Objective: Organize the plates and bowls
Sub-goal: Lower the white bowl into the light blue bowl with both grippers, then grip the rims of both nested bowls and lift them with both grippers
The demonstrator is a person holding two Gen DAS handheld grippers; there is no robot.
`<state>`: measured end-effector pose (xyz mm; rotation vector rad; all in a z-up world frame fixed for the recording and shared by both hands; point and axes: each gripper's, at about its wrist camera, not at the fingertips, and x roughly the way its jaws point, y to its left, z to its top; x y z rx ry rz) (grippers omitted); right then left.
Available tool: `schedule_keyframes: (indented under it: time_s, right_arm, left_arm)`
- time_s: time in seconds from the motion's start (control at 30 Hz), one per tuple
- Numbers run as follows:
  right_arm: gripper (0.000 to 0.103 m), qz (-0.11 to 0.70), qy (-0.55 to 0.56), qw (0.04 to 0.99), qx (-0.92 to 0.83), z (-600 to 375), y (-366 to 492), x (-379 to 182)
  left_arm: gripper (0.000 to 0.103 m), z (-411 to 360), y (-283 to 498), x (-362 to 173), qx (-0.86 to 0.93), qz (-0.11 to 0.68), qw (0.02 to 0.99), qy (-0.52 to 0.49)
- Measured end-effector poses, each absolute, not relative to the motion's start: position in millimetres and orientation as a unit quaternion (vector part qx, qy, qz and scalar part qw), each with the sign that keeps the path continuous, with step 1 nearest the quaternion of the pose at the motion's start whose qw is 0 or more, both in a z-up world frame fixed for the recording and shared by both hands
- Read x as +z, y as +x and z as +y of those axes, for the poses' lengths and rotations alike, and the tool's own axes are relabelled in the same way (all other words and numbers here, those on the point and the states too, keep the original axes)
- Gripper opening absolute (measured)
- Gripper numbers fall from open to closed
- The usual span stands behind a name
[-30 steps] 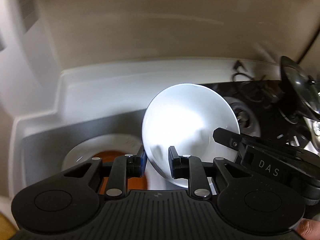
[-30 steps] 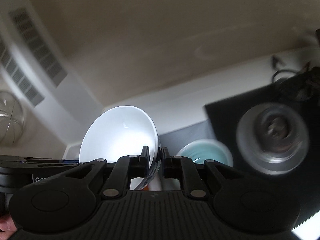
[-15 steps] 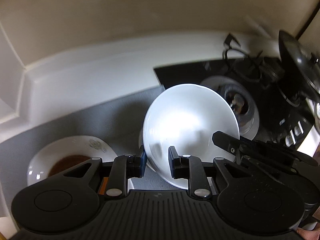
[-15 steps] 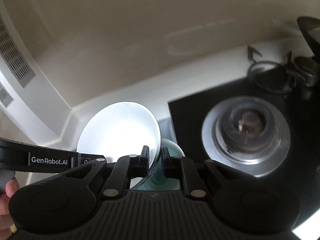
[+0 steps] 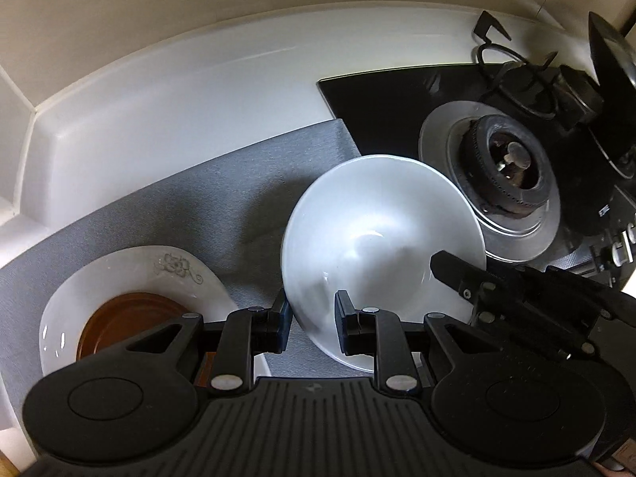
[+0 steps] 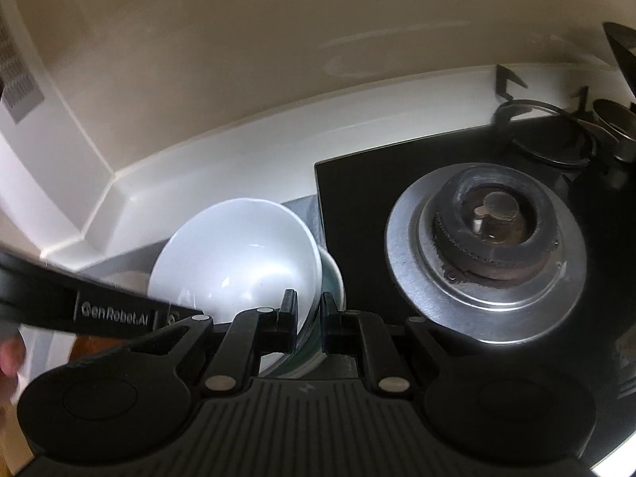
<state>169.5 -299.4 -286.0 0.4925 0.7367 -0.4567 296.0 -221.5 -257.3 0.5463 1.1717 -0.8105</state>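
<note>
A white bowl (image 5: 377,246) is held between both grippers above a grey mat (image 5: 222,194). My left gripper (image 5: 310,320) is shut on its near-left rim. My right gripper (image 6: 309,320) is shut on its right rim; the bowl (image 6: 234,262) fills the left middle of the right wrist view. A teal bowl (image 6: 332,278) sits just under and behind the white one. A white plate with a flower print (image 5: 131,278) holds a brown dish (image 5: 123,322) at the lower left of the left wrist view.
A black gas hob (image 6: 397,183) with a steel burner (image 6: 489,254) lies to the right. A pan support ring (image 6: 544,135) and a dark pot lid (image 5: 612,59) stand at the far right. A white counter upstand and beige wall (image 6: 238,59) close the back.
Both grippers have lowered the white bowl and tilted down toward the mat, bringing it over the teal bowl. The hob and plate now show closer.
</note>
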Motion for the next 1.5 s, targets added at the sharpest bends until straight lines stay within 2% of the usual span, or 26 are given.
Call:
schedule_keyframes:
  time_s: [0.57, 0.93, 1.03, 1.1, 1.2, 1.23, 1.33, 1.5]
  right_arm:
    - [0.011, 0.364, 0.208, 0.879, -0.226, -296, 175, -295]
    - [0.014, 0.353, 0.287, 0.865, -0.213, -313, 173, -304]
    - [0.019, 0.340, 0.320, 0.861, -0.201, -320, 165, -304]
    - [0.026, 0.330, 0.344, 0.858, -0.189, -324, 159, -304]
    - [0.031, 0.311, 0.373, 0.856, -0.178, -329, 146, -304]
    - [0.036, 0.305, 0.376, 0.857, -0.177, -330, 142, -304]
    - [0.056, 0.298, 0.388, 0.852, -0.185, -332, 132, -309]
    - [0.068, 0.306, 0.398, 0.844, -0.190, -333, 130, -320]
  left_arm:
    - [0.024, -227, 294, -276, -0.360, 0.530, 0.720, 0.267]
    - [0.025, -219, 299, -286, -0.361, 0.537, 0.721, 0.248]
    - [0.025, -213, 305, -286, -0.367, 0.548, 0.717, 0.224]
    - [0.026, -209, 309, -286, -0.371, 0.555, 0.715, 0.210]
    - [0.035, -205, 312, -284, -0.374, 0.553, 0.717, 0.201]
    - [0.039, -204, 313, -283, -0.376, 0.550, 0.719, 0.199]
    - [0.040, -206, 317, -286, -0.374, 0.554, 0.719, 0.192]
    - [0.040, -214, 323, -298, -0.372, 0.573, 0.709, 0.177]
